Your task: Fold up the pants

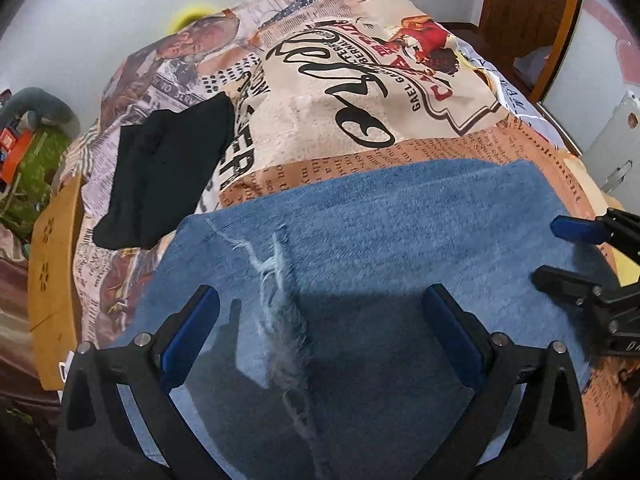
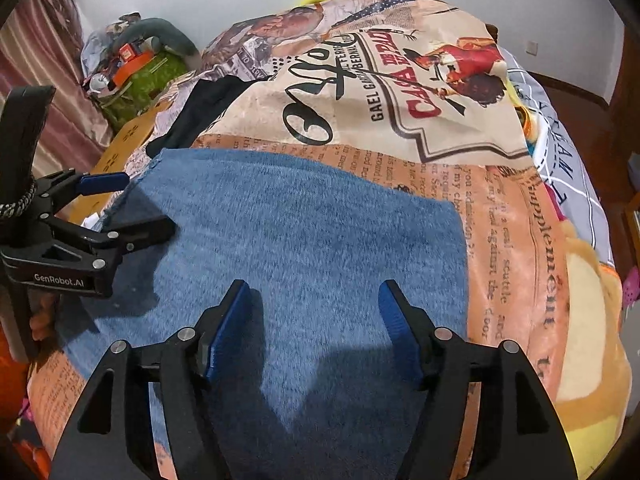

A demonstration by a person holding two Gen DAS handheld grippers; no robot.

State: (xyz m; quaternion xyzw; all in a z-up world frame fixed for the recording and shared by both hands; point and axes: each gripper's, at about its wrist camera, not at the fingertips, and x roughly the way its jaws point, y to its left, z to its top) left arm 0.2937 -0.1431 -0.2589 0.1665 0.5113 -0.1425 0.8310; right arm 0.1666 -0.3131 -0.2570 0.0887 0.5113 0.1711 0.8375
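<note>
Blue denim pants lie folded into a flat rectangle on the bed, with a frayed pale hem running down the near left part. In the left wrist view my left gripper hangs open over the denim, the frayed hem between its fingers but not pinched. My right gripper reaches in from the right edge. In the right wrist view the right gripper is open above the plain denim, gripping nothing. The left gripper stands open at the pants' left edge.
A printed newspaper-pattern blanket covers the bed. A black folded garment lies at the far left of it, beside a cardboard box. A yellow-orange plush toy sits at the right. A wooden wardrobe stands behind.
</note>
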